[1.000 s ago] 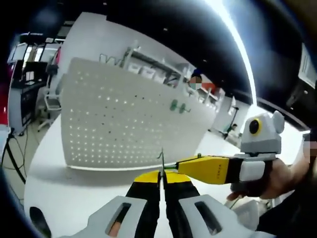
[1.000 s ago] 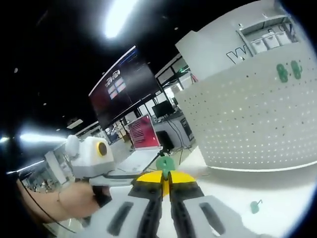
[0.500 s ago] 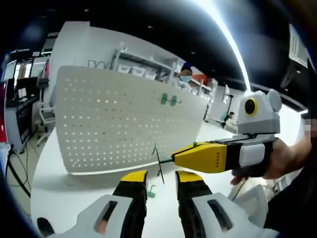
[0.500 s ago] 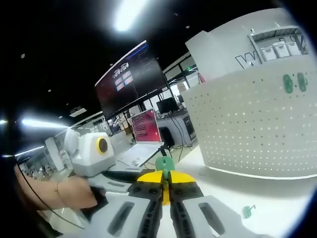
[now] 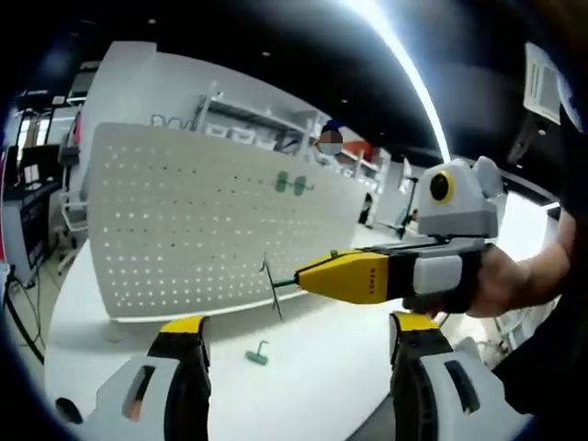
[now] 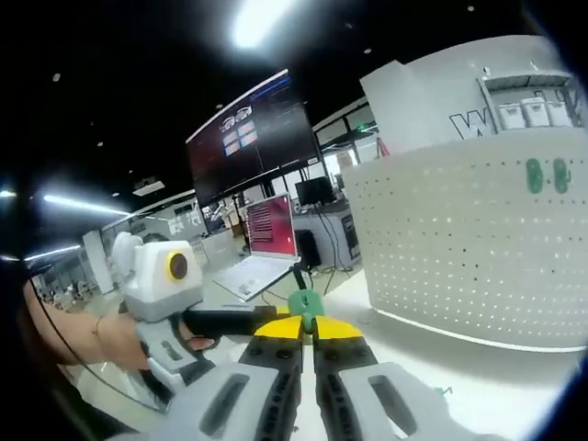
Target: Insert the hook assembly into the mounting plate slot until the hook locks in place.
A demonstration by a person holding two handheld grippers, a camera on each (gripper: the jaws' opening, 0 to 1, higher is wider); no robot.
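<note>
Hook (image 5: 272, 287) in right gripper (image 5: 303, 277)

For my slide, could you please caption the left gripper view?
Right gripper holds a hook before the pegboard; left gripper open.

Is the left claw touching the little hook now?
Apart. In the left gripper view the left claw stands wide open, and the hook is held by the right claw above.

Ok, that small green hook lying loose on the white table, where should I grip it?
Probably by the small green hook's base, coming straight down with the open left gripper: it lies flat on the white table, and its thin wire stem offers little to pinch.
</note>
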